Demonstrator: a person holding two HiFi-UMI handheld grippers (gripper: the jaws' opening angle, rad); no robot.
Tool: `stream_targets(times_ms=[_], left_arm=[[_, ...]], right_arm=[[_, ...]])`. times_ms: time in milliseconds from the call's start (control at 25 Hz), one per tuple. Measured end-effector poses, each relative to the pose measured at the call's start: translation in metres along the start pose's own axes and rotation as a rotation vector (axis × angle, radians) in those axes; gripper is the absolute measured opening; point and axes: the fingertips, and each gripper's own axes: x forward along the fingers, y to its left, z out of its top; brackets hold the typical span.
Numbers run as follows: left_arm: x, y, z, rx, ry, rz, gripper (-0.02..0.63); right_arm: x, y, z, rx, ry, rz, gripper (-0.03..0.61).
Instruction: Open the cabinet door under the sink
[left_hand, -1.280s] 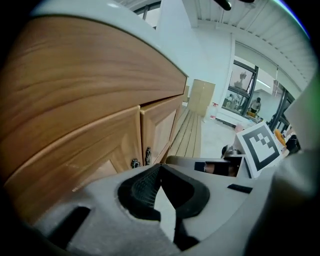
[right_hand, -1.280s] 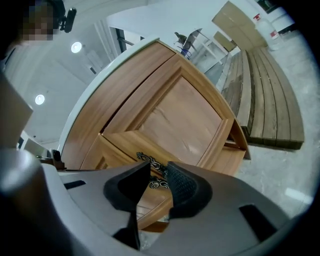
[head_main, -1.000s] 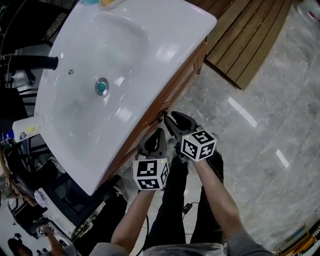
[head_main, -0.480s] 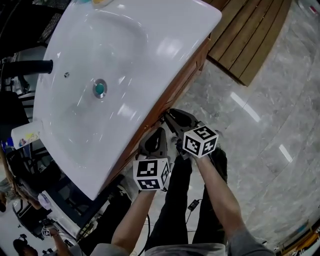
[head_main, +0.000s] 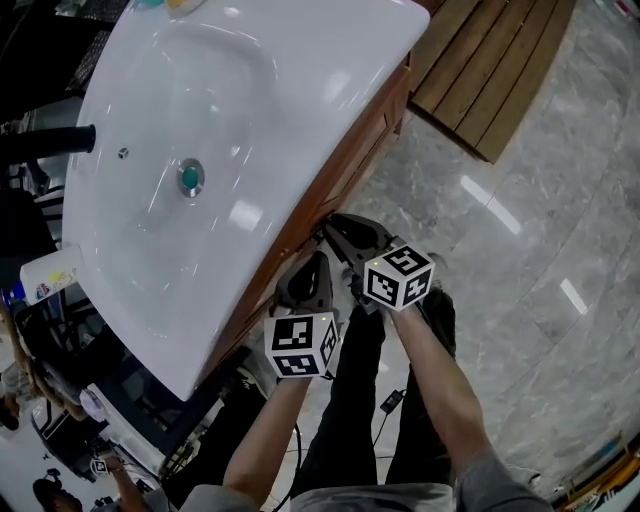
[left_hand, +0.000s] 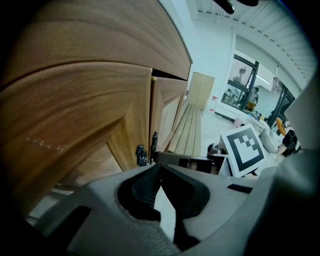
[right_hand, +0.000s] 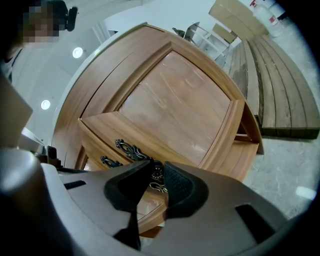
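A wooden cabinet (head_main: 372, 135) stands under the white sink (head_main: 250, 110). In the right gripper view its door (right_hand: 185, 110) carries an ornate dark metal handle (right_hand: 131, 149). My right gripper (right_hand: 157, 170) has just been closing, and its pads now sit on the handle's knob. From the head view, this gripper (head_main: 335, 235) reaches level under the sink's edge. My left gripper (head_main: 318, 262) hangs beside it, pointing down along the cabinet front. Its jaws (left_hand: 160, 167) meet at the tips with nothing between them, just short of two door handles (left_hand: 141, 155).
A slatted wooden platform (head_main: 490, 70) lies on the glossy marble floor (head_main: 520, 250) to the cabinet's right. The person's legs (head_main: 350, 400) stand close in front. A black faucet (head_main: 50, 140) and a bottle (head_main: 45, 275) are at the sink's left.
The right gripper's jaws have drawn closer together round the door handle. Both hands have stayed in place; the head view has shifted slightly.
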Motion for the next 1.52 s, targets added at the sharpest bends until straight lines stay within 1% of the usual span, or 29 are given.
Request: stream_targets(times_ms=[160,440,680,1040,1520], left_arm=[[-0.002,-0.004,-0.002,0.003,0.003,-0.003,0.008],[-0.005,-0.014,-0.007,0.0,0.003,-0.006,0.008],[-0.005,-0.027,-0.013,-0.027,0.005,-0.01,0.008],[0.001,-0.051,-0.023,-0.06,0.009,-0.014,0.008],[0.001,-0.076,-0.029,-0.129,0.002,0.03,0.008]], right_arm=[[-0.005,0.001,0.001,-0.025,-0.004,-0.01,0.084],[-0.023,-0.002,-0.001,-0.024,0.009,0.001,0.083],[-0.044,-0.007,-0.003,-0.028,0.029,0.012,0.083],[-0.07,-0.014,-0.003,-0.05,0.097,0.05,0.081],[-0.101,-0.025,0.0,-0.07,0.207,0.093,0.081]])
